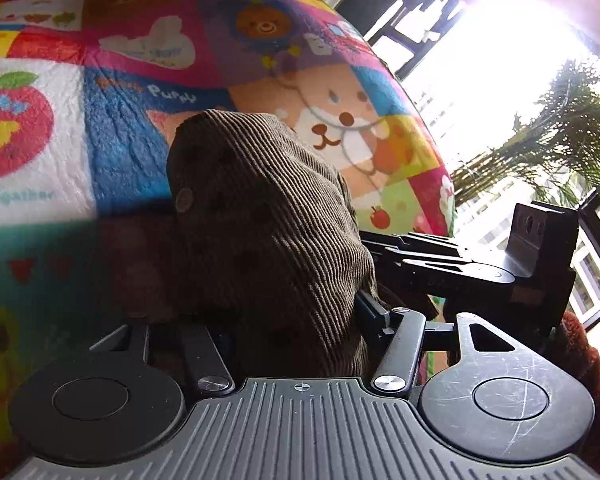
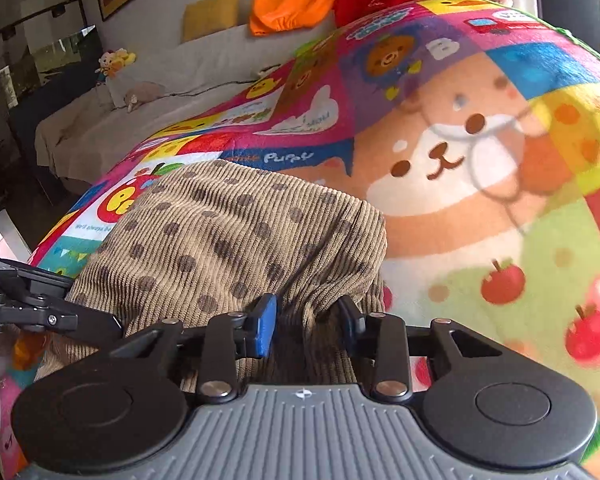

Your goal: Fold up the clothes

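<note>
- the corduroy garment (image 2: 236, 240) is being pinched by the right gripper (image 2: 308, 316), above the puppy blanket (image 2: 460, 184).
- the left gripper (image 1: 300, 320) is being buried in cloth; its grip cannot be told.
- edges should be kept level over the blanket.

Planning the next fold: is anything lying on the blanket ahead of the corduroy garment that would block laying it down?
Nothing visible does. Both the right gripper and left gripper already clamp the polka-dot corduroy garment, and the cartoon blanket beyond it shows no objects.
</note>
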